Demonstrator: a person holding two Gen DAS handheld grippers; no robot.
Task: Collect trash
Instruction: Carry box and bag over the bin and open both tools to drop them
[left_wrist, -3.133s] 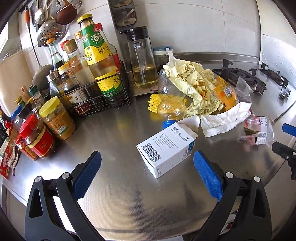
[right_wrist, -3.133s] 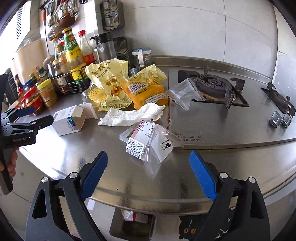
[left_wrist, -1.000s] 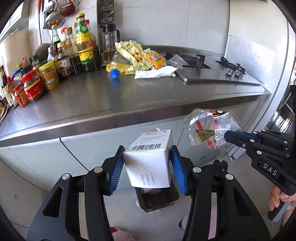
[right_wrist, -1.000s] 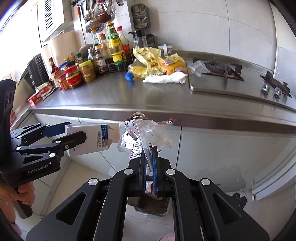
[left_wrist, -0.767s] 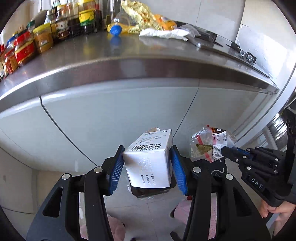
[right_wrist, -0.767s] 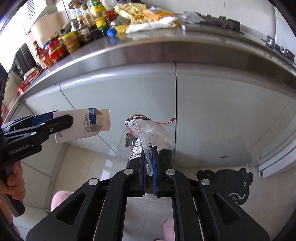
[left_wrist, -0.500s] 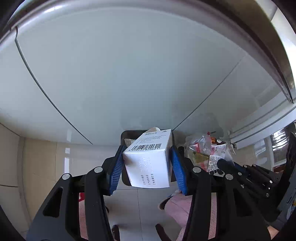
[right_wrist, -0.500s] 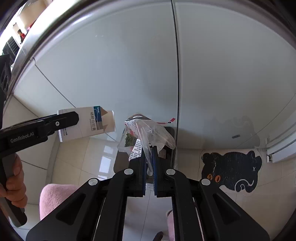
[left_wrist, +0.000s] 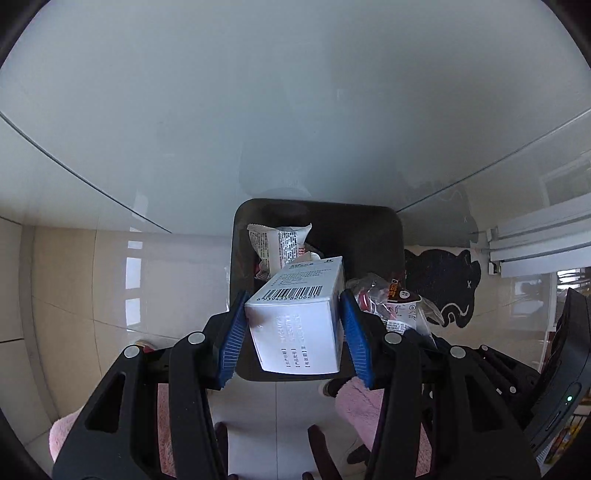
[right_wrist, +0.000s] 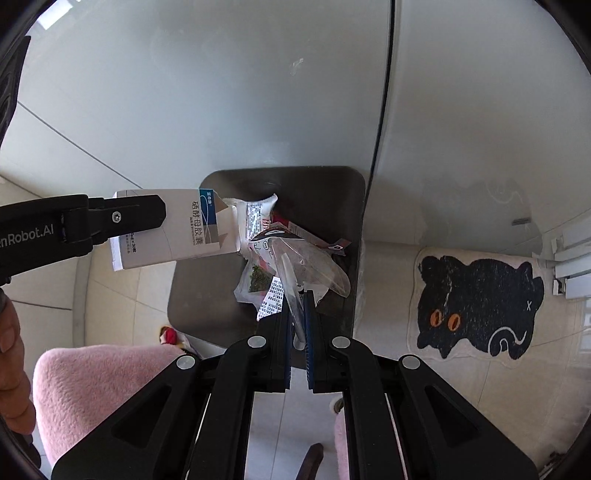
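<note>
My left gripper (left_wrist: 292, 326) points steeply down and is shut on a white carton box (left_wrist: 300, 325) with a barcode, held above a dark rectangular trash bin (left_wrist: 384, 236) on the floor. In the right wrist view the same box (right_wrist: 173, 230) hangs over the bin's (right_wrist: 207, 295) left side. My right gripper (right_wrist: 299, 325) is shut on a clear plastic wrapper (right_wrist: 306, 269) with red and white print, also over the bin. That wrapper (left_wrist: 397, 301) shows just right of the box in the left wrist view. A white snack packet (left_wrist: 279, 242) lies inside the bin.
The bin stands against pale cabinet doors (right_wrist: 221, 92). A black cat-shaped mat (right_wrist: 480, 302) lies on the tiled floor to the right. Pink fuzzy slippers (right_wrist: 96, 391) of the person stand just in front of the bin. A hand (right_wrist: 11, 369) holds the left gripper's handle.
Both grippers have dropped from counter height to just above the bin and tilted downward, each still holding its item. The counter has left the view; the bin now fills the centre.
</note>
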